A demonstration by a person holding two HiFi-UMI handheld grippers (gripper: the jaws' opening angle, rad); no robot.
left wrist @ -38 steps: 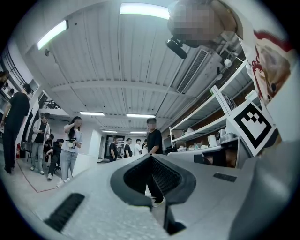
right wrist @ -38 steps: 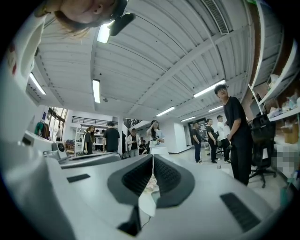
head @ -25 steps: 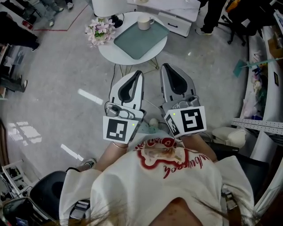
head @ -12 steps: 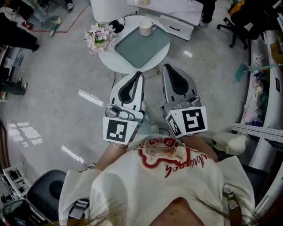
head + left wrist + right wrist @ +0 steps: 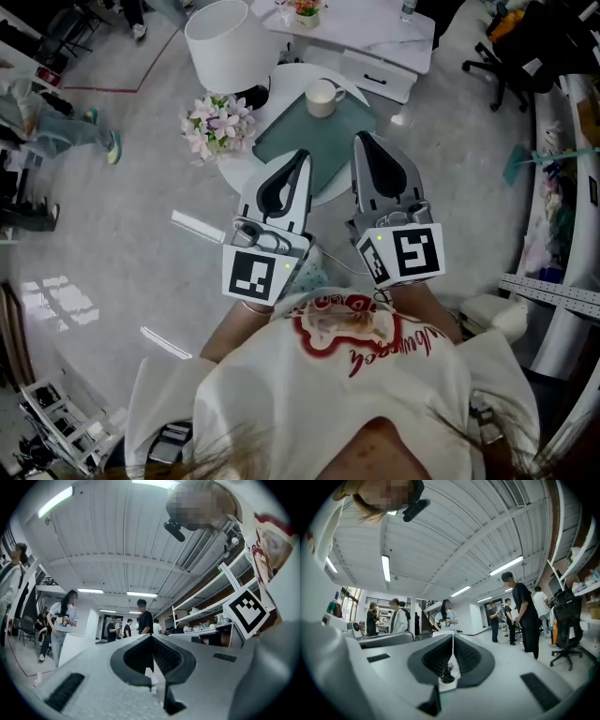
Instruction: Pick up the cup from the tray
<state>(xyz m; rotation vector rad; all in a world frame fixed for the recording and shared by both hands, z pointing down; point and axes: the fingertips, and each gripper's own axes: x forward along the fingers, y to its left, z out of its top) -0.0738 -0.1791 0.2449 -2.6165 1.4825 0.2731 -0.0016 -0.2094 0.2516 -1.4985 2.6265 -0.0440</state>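
A white cup (image 5: 321, 97) with a handle stands at the far end of a green tray (image 5: 319, 131) on a small round white table (image 5: 287, 75) in the head view. My left gripper (image 5: 298, 156) is held over the tray's near left edge with its jaws shut and empty. My right gripper (image 5: 365, 140) hovers over the tray's near right corner, shut too, a short way in front of the cup. Neither gripper view shows the cup or tray. The left gripper (image 5: 151, 637) and right gripper (image 5: 453, 635) look out across the room, jaws pressed together.
A bunch of pink and white flowers (image 5: 217, 127) sits at the table's left edge, with a white lampshade (image 5: 222, 33) behind it. A white cabinet (image 5: 361, 28) stands beyond the table. Several people stand around the room. Shelving (image 5: 562, 187) lines the right side.
The table, tray and cup have come closer and lower in the head view. Both grippers now overlap the tray's near edge. They stay shut.
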